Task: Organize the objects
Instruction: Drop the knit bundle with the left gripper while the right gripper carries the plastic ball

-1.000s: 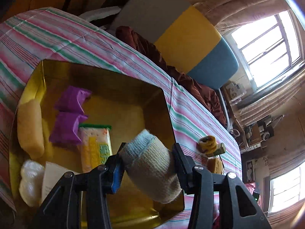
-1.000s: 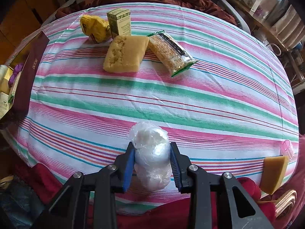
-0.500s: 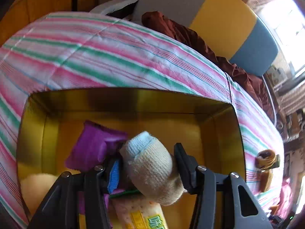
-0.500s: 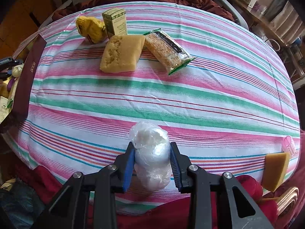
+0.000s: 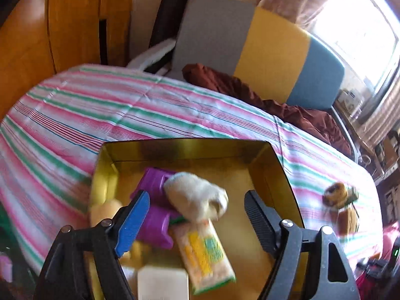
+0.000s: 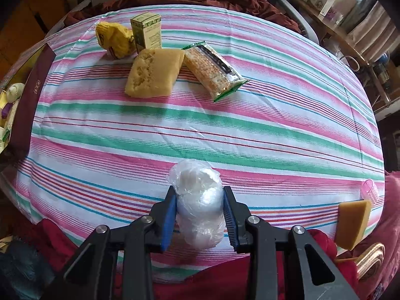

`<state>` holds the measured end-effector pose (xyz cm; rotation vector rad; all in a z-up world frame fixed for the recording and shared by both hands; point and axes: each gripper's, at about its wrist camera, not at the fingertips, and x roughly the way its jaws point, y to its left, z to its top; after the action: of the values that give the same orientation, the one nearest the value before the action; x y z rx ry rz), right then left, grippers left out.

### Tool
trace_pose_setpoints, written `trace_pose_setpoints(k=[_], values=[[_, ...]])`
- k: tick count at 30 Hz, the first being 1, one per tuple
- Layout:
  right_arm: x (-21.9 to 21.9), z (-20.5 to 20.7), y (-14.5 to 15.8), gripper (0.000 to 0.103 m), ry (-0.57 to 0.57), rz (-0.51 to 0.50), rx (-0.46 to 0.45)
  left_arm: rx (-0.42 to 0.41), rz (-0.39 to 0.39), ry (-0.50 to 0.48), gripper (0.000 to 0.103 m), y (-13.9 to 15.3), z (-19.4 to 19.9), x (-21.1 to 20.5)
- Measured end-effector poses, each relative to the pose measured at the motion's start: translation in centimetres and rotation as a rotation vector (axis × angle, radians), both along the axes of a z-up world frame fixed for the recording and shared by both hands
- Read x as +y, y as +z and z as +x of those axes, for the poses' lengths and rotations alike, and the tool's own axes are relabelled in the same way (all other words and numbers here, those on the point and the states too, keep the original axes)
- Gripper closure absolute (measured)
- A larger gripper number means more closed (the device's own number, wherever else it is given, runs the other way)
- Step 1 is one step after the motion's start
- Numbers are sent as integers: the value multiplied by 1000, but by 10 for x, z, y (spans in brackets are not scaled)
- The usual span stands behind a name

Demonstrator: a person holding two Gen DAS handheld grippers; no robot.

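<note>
While left jaws open, the rolled cream knitted sock lies free between them, in the gold box.
Right jaws clamp the white plastic-wrapped bundle; box lies far left.

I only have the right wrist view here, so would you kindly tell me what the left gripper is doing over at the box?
Observer: The left gripper is empty and its jaws are opening above the gold-lined box; the rolled sock lies free among the things inside.
Operator: Thank you. What is the sock resting on?
Observer: It lies over two purple packets and the top end of a yellow and green snack packet.
Operator: Is there any bare floor left in the box for my plastic-wrapped bundle?
Observer: Yes, the right part of the floor, beside the snack packet, looks bare.
</note>
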<state>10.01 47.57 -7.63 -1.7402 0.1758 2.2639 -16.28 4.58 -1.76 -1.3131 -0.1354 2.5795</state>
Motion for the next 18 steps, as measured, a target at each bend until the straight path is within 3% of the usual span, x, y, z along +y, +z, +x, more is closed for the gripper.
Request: trace_pose_setpoints(k=[5,10,18], values=[[-1,2,8,67,-25,31,28,86,-22,-11,24,12,48,-3],[-24,-12,24,67,4,-17,102,129,-35,5,24,18,80,-9],[-132,-73,60,67,210,-178,254,154,-39,18,25,19,103,-14]])
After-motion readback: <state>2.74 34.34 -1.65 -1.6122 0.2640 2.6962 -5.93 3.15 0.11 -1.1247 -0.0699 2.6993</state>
